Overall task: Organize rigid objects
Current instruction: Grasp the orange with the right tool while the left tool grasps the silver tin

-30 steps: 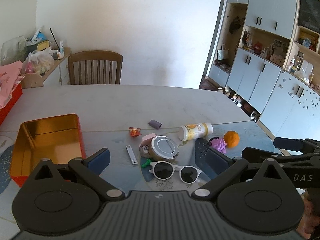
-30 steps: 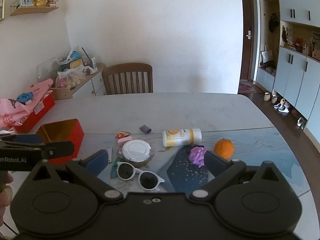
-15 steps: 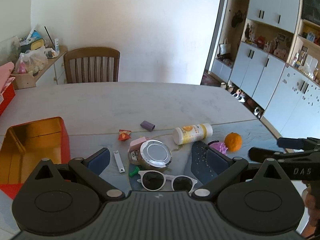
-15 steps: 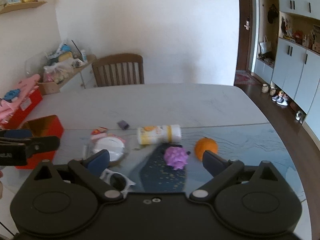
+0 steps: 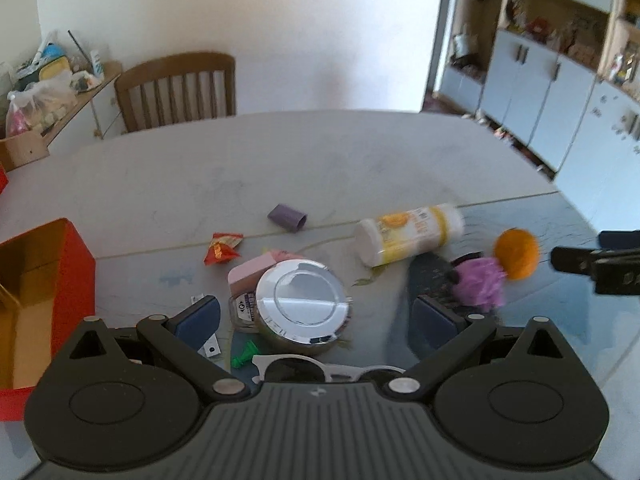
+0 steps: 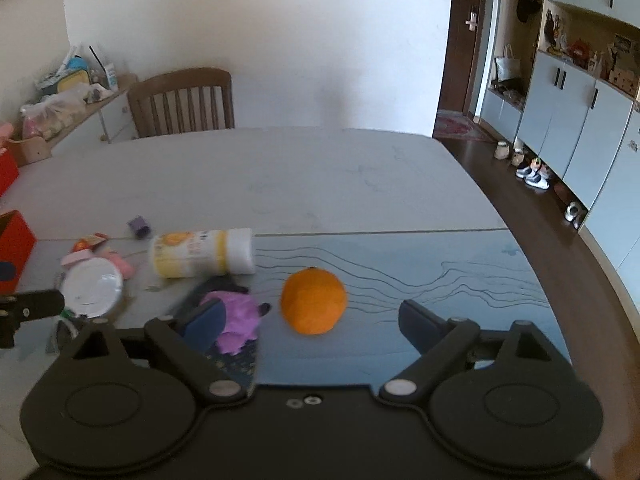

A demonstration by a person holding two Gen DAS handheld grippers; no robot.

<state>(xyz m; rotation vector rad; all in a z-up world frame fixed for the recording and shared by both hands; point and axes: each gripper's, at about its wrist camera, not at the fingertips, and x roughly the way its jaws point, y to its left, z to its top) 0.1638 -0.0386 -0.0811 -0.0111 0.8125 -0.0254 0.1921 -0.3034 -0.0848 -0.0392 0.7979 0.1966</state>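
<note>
Round orange fruit (image 6: 313, 301) on the surface sits betw. the right tongs (image 6: 312, 320), angled down, empty, jaws closing, now nearer vs. 1 s ago; left tongs (image 5: 316, 318) wide open, empty.

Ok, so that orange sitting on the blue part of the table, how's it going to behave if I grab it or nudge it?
The orange looks round with nothing beside it to stop it, so a nudge would probably roll it across the table. Its curved skin may slip between flat pads. The right tool is closing around it, not touching yet.
</note>
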